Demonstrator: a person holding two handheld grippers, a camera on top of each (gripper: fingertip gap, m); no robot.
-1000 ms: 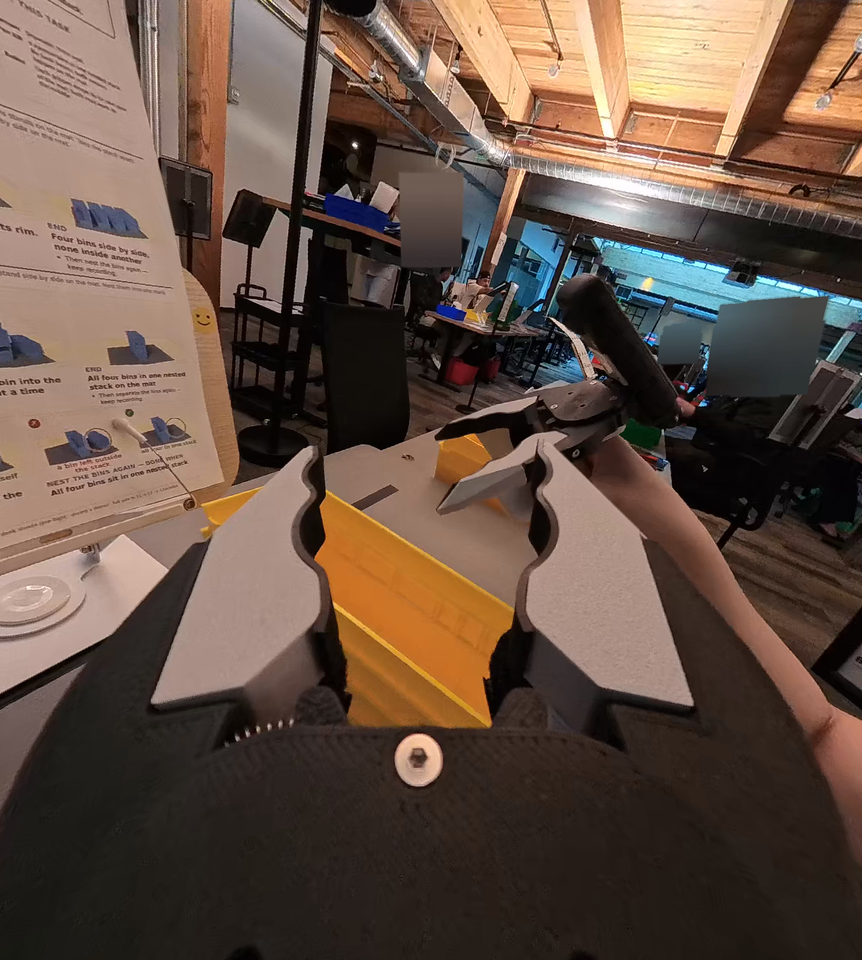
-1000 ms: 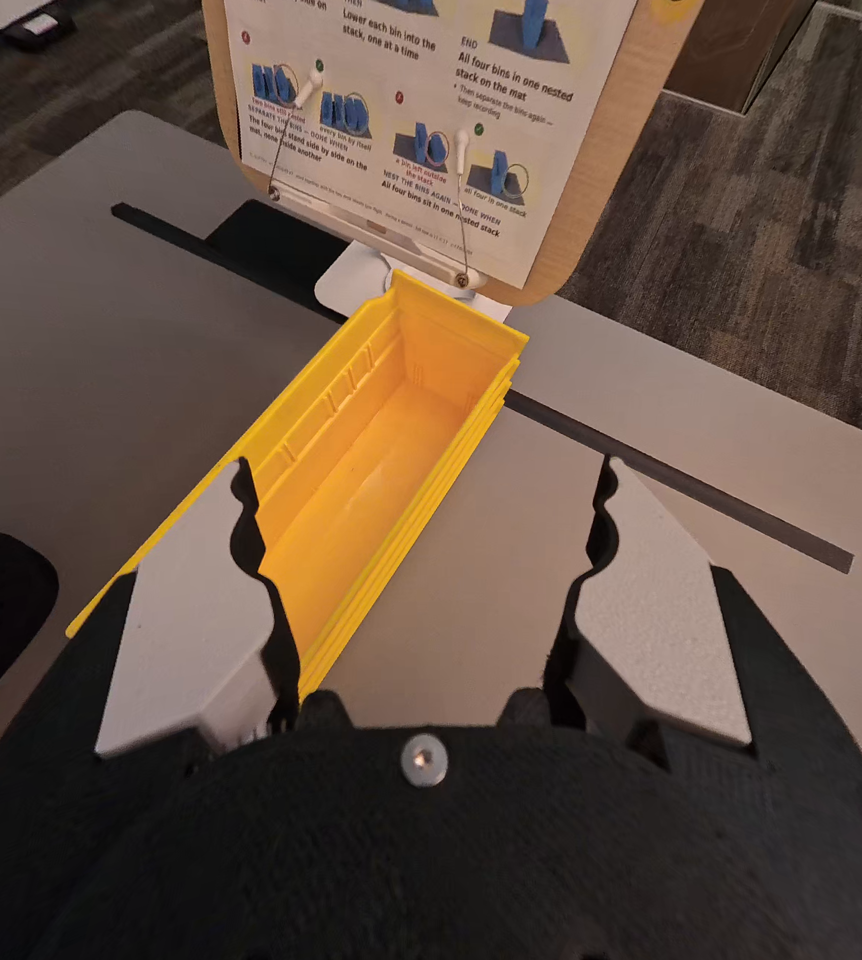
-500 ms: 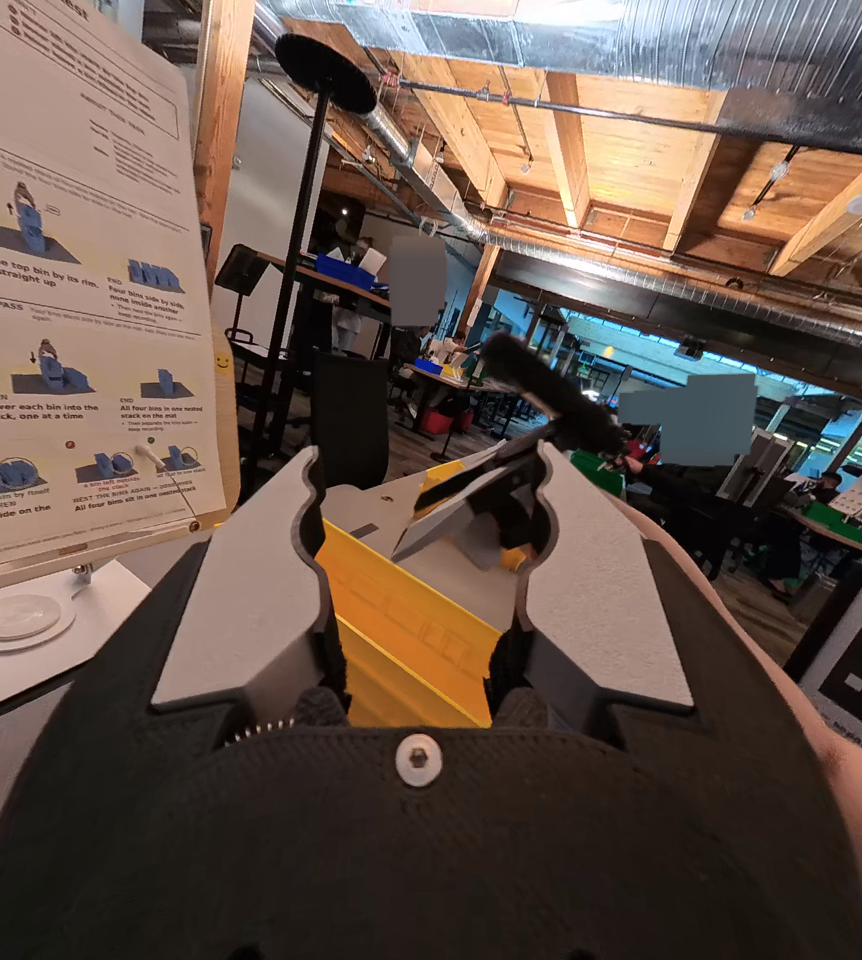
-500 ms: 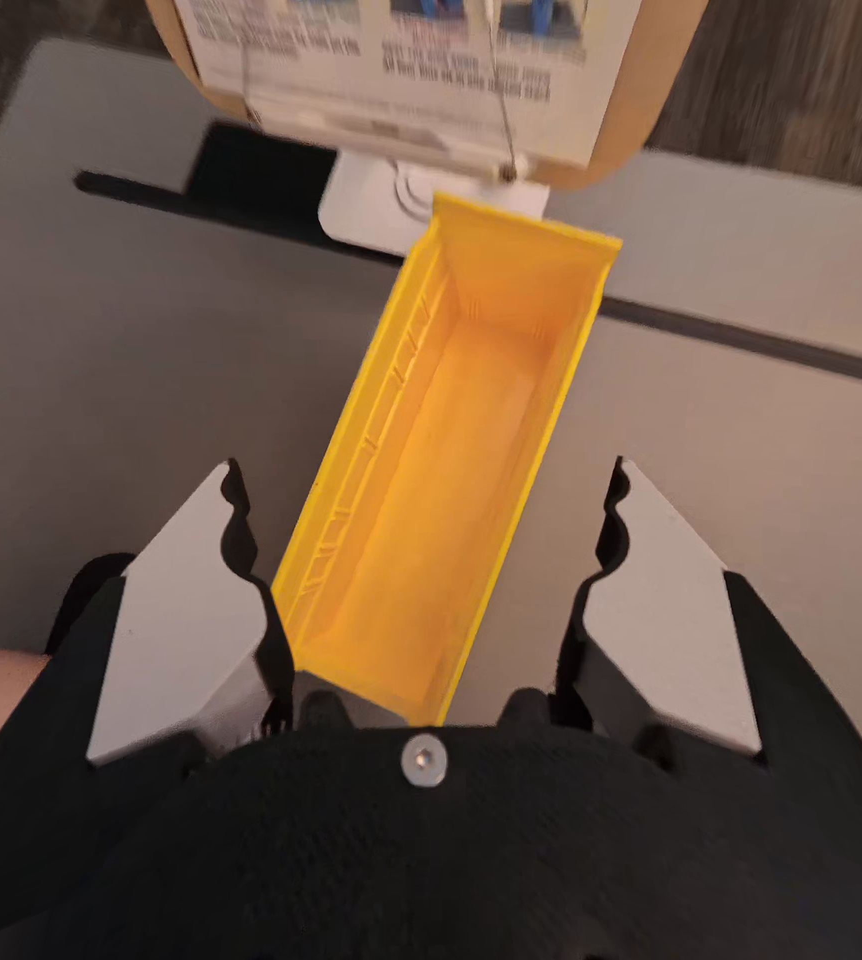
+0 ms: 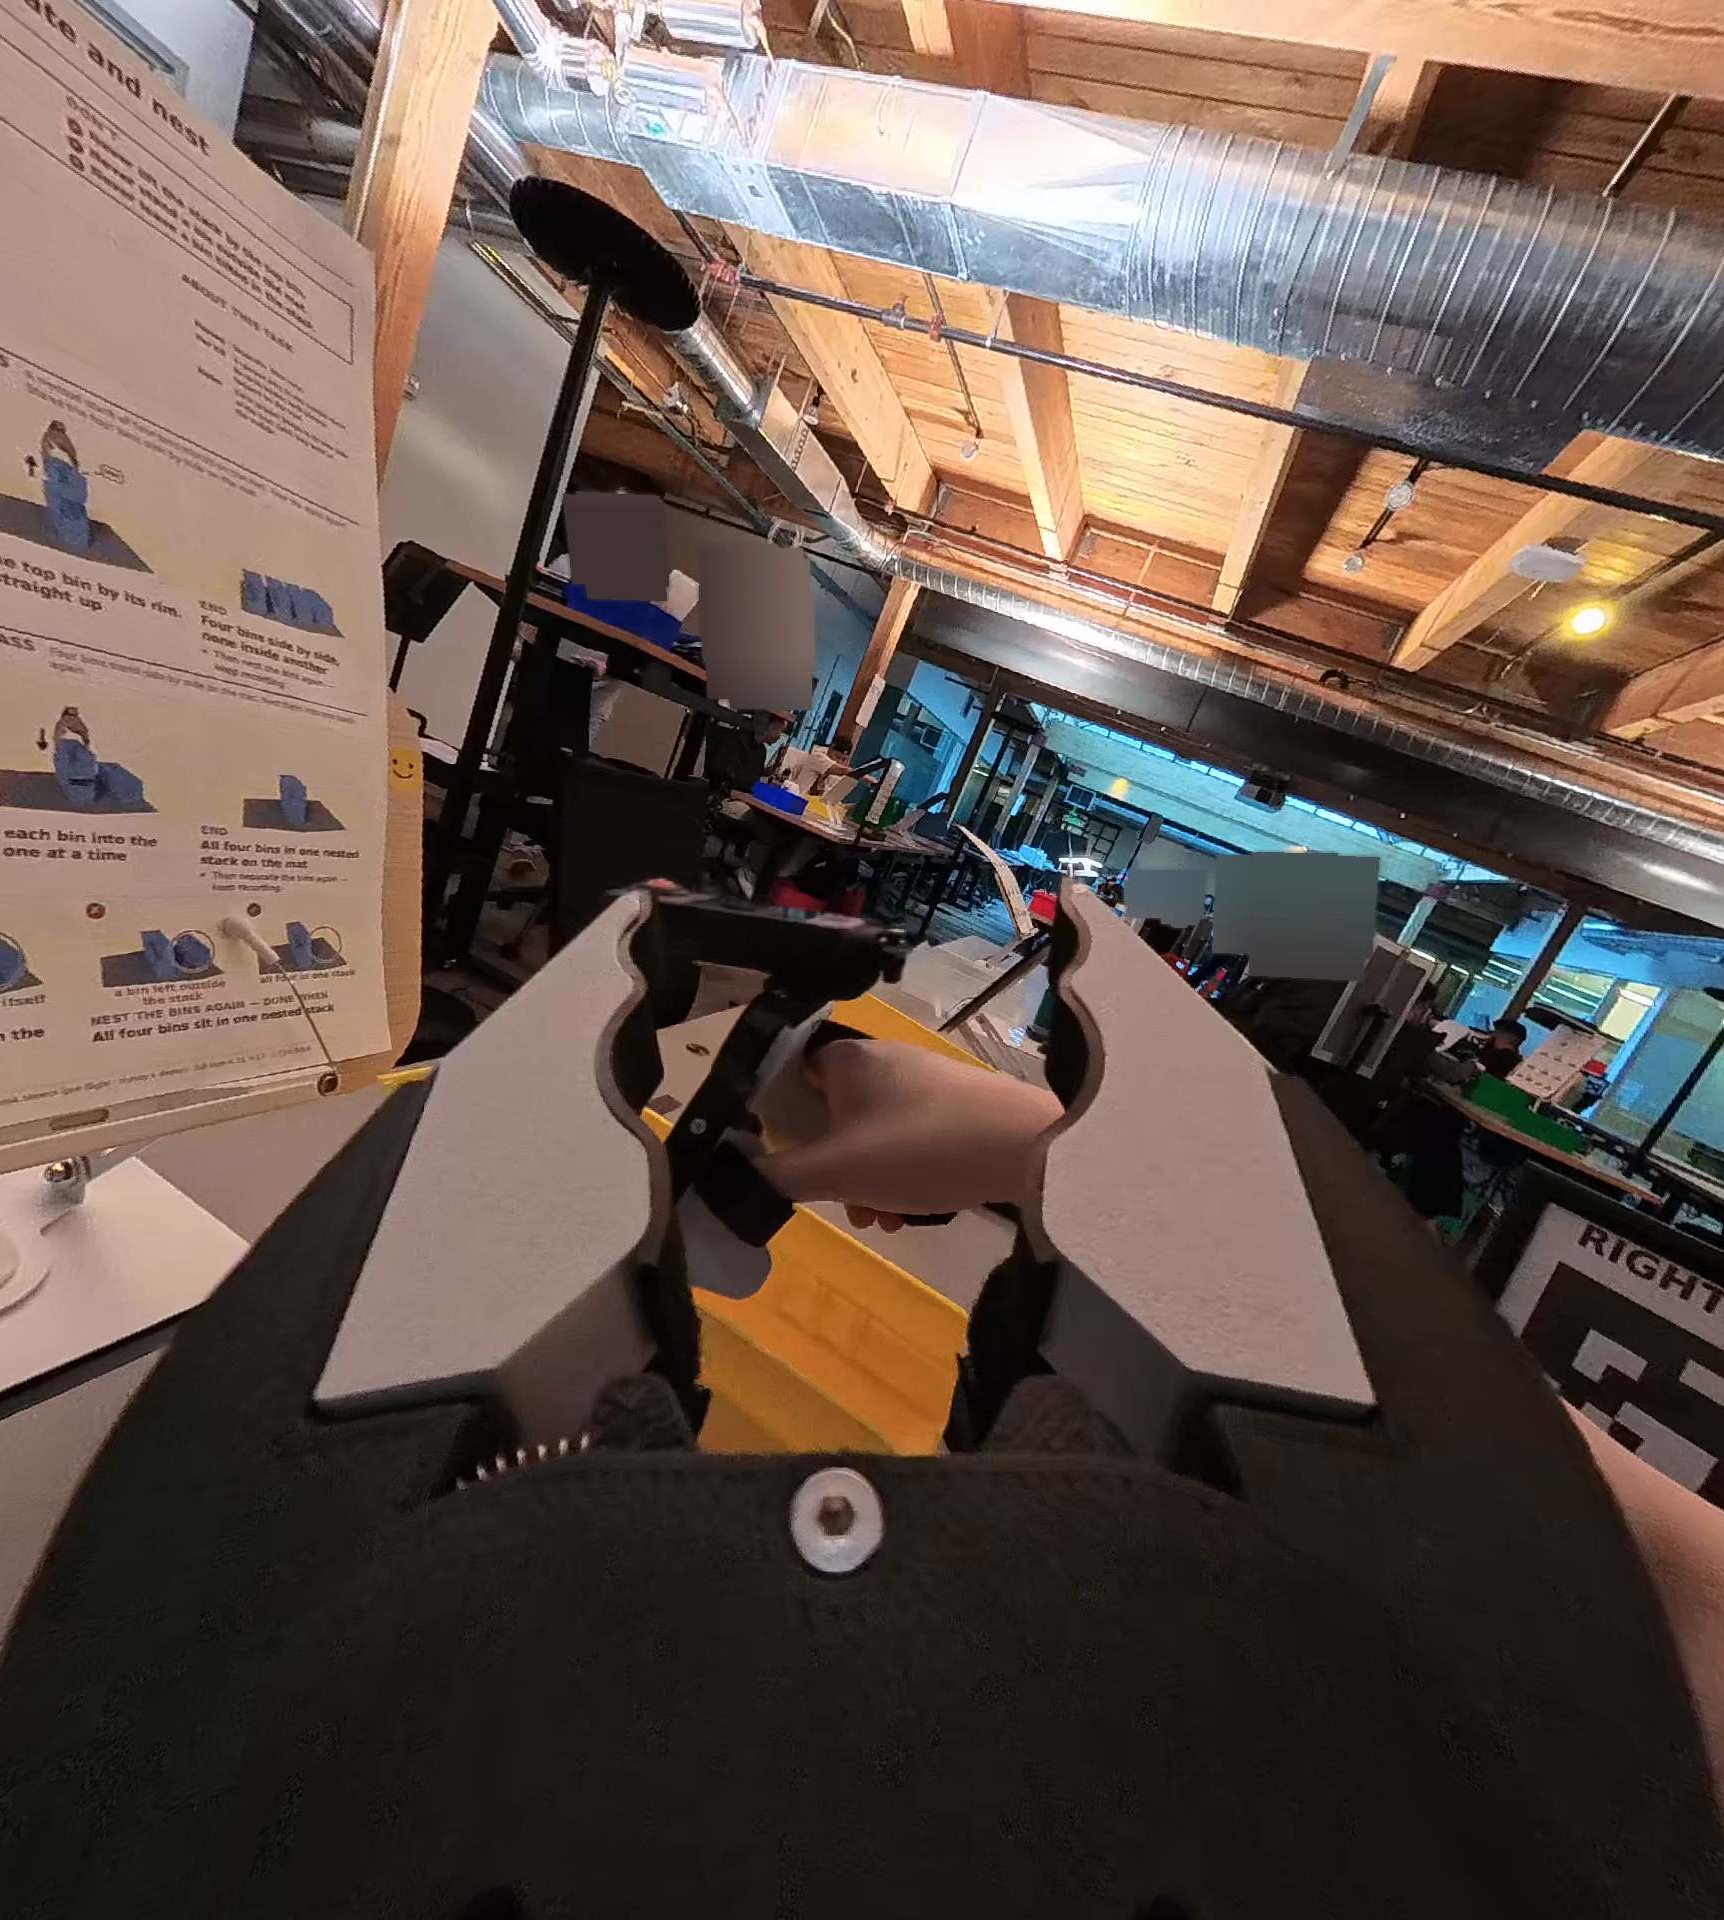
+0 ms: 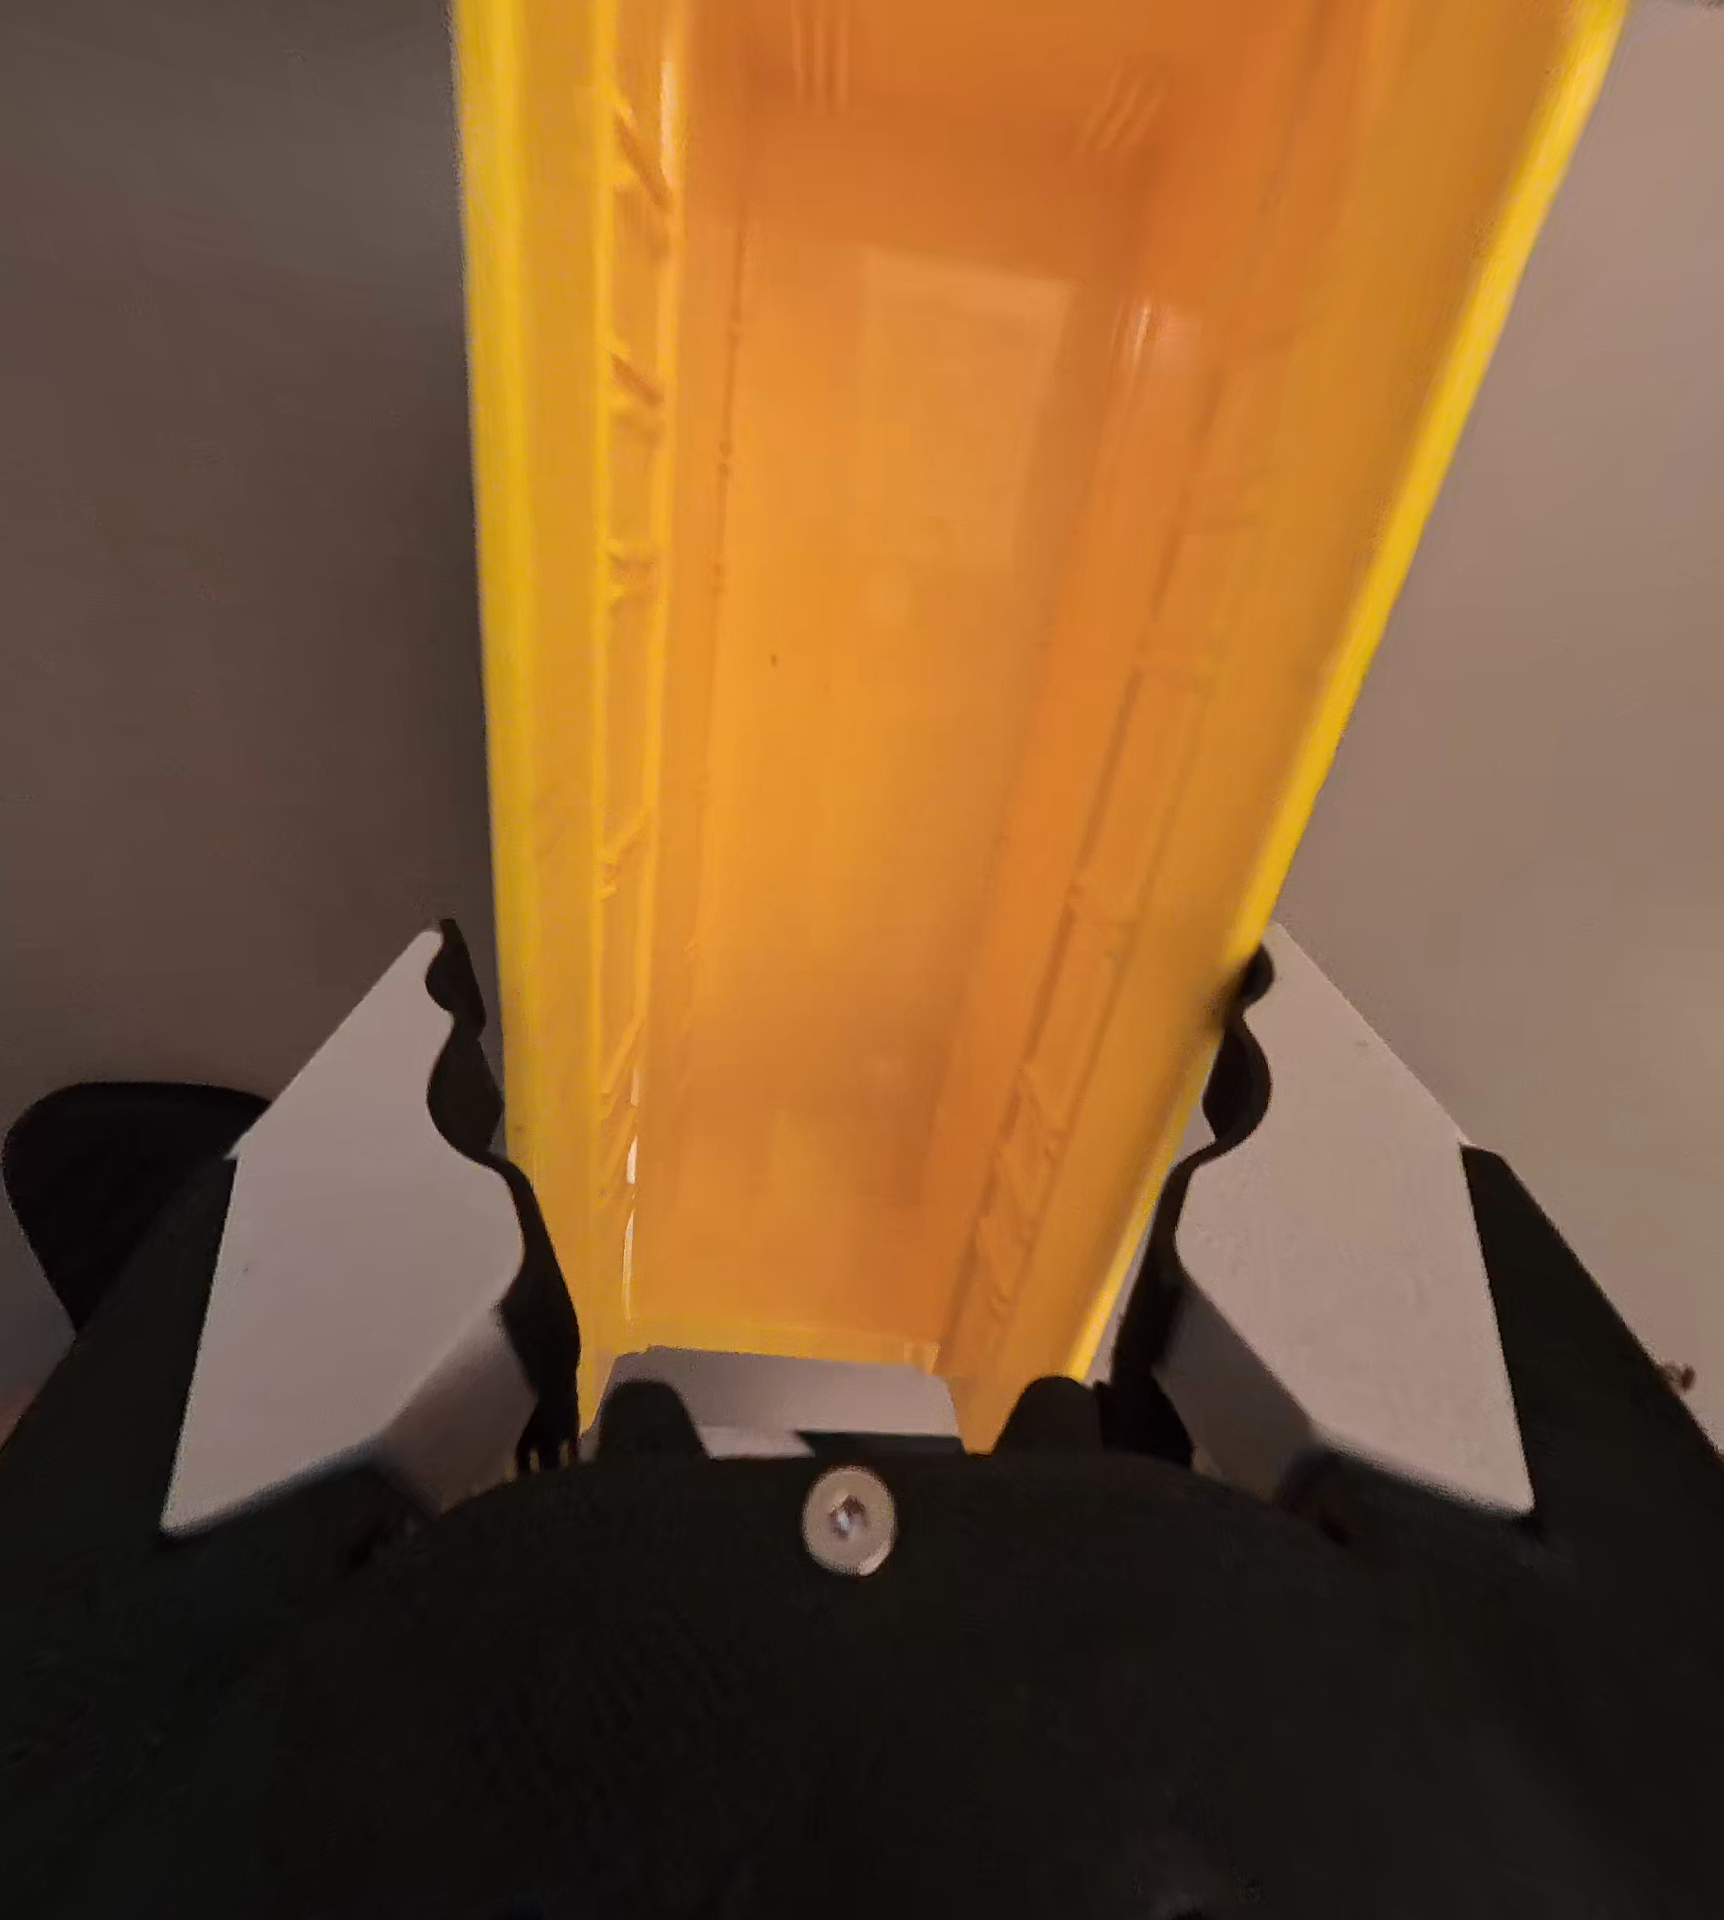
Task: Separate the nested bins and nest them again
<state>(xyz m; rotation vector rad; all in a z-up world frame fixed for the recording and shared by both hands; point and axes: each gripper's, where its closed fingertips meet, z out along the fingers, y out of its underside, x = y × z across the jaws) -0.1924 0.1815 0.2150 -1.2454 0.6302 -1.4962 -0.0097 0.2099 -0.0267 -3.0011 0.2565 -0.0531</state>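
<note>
**Right gripper.** The right gripper (image 6: 853, 935) is spread wide and straddles the near end of the yellow bin (image 6: 941, 623). It grips nothing. The left finger (image 6: 349, 1195) stands just clear of the bin's rim. The right finger (image 6: 1357, 1195) sits at the opposite rim, and motion blur hides whether it touches. The bin lies lengthwise on the grey table (image 6: 162, 520), open side up.

**Left gripper.** The left gripper (image 5: 847, 904) is released, with nothing between its fingertips. It is angled upward over one end of the bin. The person's hand (image 5: 899, 1132) on the right gripper shows beyond it. An instruction sheet (image 5: 141, 727) stands at the left.

**Step in hand (judged).** Take hold of the top bin in order to lift it out of the nest.

1. Centre the bin between the fingers, so that both pads meet the walls together.
2. Set the pads on the top bin's rim only. A grip lower down would probably clamp the nested walls together.
3. Close until both pads press firmly.
4. Lift straight up. A tilted pull is likely to wedge the bins.
5. Use the left gripper to hold the lower bins down if they rise with it.
</note>
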